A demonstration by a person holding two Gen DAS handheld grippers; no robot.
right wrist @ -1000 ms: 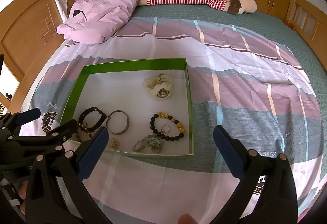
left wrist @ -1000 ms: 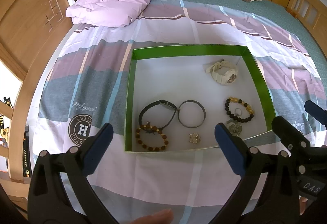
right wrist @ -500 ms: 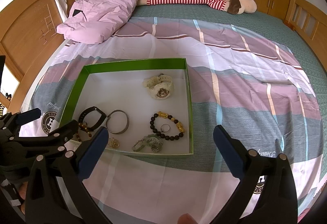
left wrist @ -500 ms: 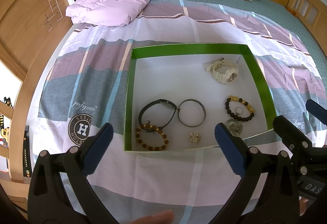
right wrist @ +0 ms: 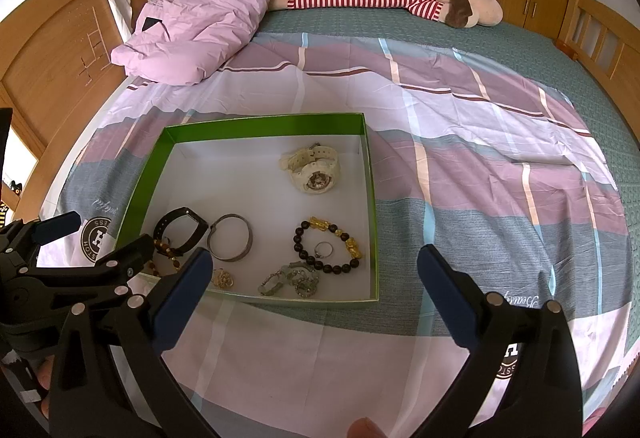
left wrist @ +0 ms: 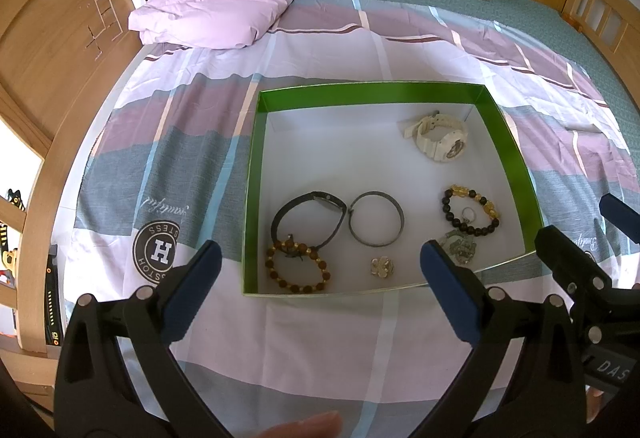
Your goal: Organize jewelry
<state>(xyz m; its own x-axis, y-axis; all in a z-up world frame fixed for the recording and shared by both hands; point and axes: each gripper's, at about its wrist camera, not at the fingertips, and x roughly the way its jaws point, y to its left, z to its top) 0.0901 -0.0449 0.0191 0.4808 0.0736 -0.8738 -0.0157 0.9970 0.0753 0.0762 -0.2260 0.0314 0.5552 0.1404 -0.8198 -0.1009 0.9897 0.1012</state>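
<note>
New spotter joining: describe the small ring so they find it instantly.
Find the green-walled box on the bedspread. At its near right sits a black-and-gold bead bracelet. The ring lies inside that bracelet's loop: a single thin silvery band, far smaller than the bangle to its left.

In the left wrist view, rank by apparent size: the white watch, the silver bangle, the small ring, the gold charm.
White watch and silver bangle look alike, so unranked.
Gold charm.
Small ring.

Watch (left wrist: 438,137) behind bangle (left wrist: 376,219), inside box (left wrist: 251,174).
</note>
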